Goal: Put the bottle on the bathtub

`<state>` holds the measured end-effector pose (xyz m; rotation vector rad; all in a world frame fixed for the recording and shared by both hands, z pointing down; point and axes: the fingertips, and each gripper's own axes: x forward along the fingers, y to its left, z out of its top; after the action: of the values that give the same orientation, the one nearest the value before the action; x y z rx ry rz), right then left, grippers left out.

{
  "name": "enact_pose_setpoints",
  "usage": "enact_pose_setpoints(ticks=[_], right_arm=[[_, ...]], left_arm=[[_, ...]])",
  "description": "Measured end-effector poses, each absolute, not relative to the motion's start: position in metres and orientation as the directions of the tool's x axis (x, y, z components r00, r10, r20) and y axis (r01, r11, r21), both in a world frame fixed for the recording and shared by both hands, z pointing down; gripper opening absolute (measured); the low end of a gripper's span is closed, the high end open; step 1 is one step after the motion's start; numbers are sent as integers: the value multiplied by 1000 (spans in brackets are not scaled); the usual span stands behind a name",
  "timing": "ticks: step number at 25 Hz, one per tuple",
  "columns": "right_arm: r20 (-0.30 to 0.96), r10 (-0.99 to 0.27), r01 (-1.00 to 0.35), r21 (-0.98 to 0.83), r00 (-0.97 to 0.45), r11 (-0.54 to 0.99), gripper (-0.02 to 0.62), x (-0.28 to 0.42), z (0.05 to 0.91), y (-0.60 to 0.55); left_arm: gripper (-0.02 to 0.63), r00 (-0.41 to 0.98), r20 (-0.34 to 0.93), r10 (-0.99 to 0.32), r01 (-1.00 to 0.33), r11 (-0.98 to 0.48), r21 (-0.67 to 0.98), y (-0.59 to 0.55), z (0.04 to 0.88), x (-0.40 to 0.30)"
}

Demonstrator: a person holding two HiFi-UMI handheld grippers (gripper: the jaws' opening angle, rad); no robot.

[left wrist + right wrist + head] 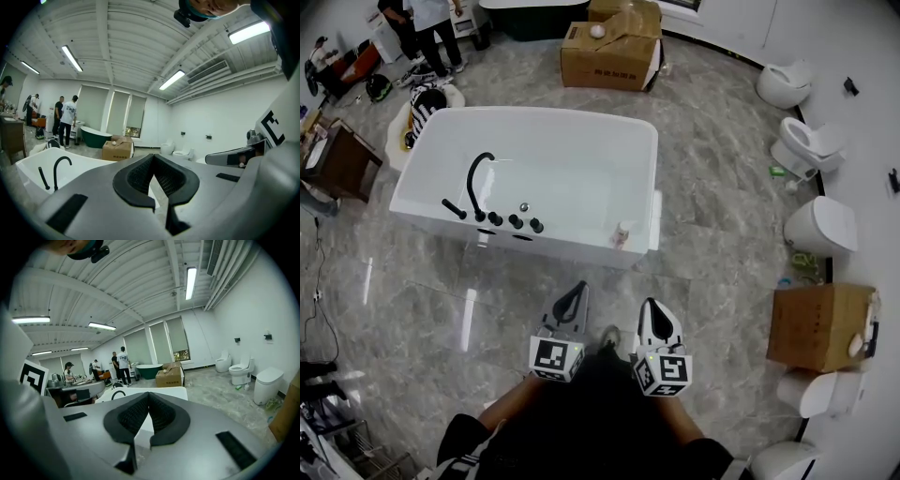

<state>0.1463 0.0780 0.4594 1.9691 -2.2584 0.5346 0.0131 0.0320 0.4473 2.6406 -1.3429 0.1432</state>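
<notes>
A white bathtub [581, 131] with a black faucet [476, 183] stands in the middle of the head view. A small pale bottle [623, 234] stands upright on the tub's near right rim. My left gripper [578, 287] and right gripper [649, 304] hang side by side over the floor, short of the tub and below the bottle in the picture. Both are shut with nothing between their jaws. In the left gripper view the left gripper [152, 157] points past the bathtub [33, 164]. The right gripper [148, 394] faces the bathtub [154, 391].
Cardboard boxes stand behind the tub [609, 52] and at the right [818, 325]. Toilets [806, 145] line the right wall. Two people [431, 28] stand at the back left near a dark tub [530, 14]. A wooden cabinet [337, 159] is at the left.
</notes>
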Motion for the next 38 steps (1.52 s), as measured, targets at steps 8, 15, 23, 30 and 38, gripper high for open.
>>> enact_pose_setpoints(ticks=[8, 15, 23, 30, 38], right_arm=[[292, -941, -972, -206, -174, 115, 9, 156, 464, 82], [287, -941, -971, -205, -181, 125, 9, 159, 465, 82], [284, -941, -970, -205, -186, 130, 9, 159, 466, 74], [282, -941, -970, -206, -185, 129, 9, 156, 467, 72], [281, -943, -971, -203, -180, 125, 9, 152, 467, 69]], left_arm=[[15, 581, 163, -797, -814, -571, 106, 40, 448, 23], [15, 580, 160, -799, -814, -571, 103, 40, 447, 28], [15, 574, 160, -803, -819, -564, 105, 33, 447, 26], [15, 572, 165, -804, -820, -562, 106, 31, 449, 22], [15, 573, 166, -802, -819, -563, 109, 29, 450, 18]])
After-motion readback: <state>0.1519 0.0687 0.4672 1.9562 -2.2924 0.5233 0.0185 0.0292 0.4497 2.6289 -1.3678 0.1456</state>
